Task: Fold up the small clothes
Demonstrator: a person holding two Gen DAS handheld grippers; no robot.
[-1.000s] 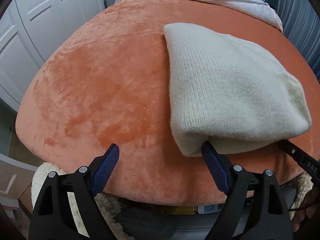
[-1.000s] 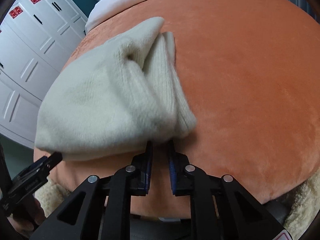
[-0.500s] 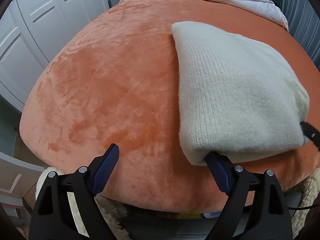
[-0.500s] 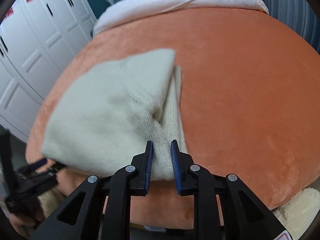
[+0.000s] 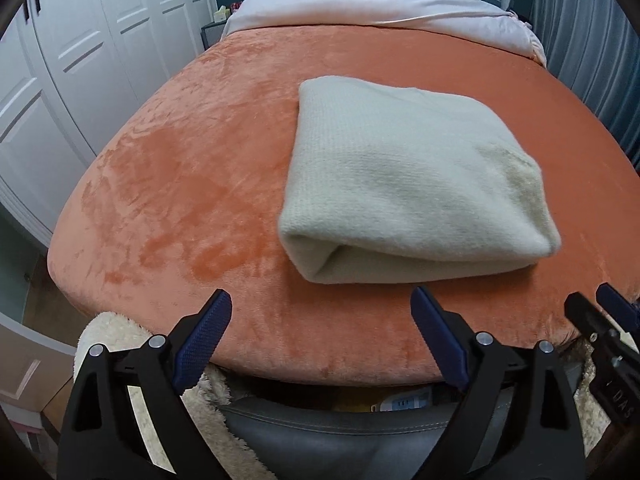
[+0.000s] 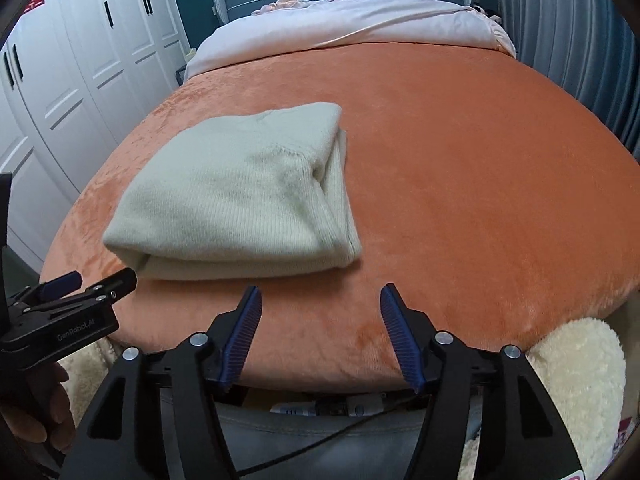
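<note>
In the left wrist view, the left claw point(image 5: 322, 316) stood spread wide at six o'clock, its blue pads point(image 5: 204, 338) pressing on nothing; its jaws had just been opening, and only bare orange plush lay between them. The folded cream knitted sweater point(image 5: 408, 184) lay flat on the orange plush blanket point(image 5: 180, 184) of the bed, at about one o'clock from the claw and apart from both pads, its rolled fold facing the camera. At four o'clock, near the frame's edge, the tip of the right claw point(image 5: 600, 312) showed, clear of the sweater. White wardrobe doors point(image 5: 80, 60) filled the nine to eleven o'clock side, and a pale pink duvet point(image 5: 380, 12) lay across the bed at twelve o'clock. A cream fleecy rug point(image 5: 108, 332) peeked out below the bed's edge at seven o'clock.

In the right wrist view, the right claw point(image 6: 322, 320) at six o'clock was spread, nothing pinched; its jaws had just been opening, with blanket point(image 6: 460, 160) alone between the pads point(image 6: 400, 336). The sweater point(image 6: 240, 192) rested at eleven o'clock, near the claw but not touching it. At eight o'clock the left claw point(image 6: 92, 280) reached in, its tips just beside the sweater's near left corner, carried by a hand point(image 6: 32, 412) at the lower left edge. Wardrobe doors point(image 6: 60, 80) with red paper cut-outs stood at ten o'clock.
</note>
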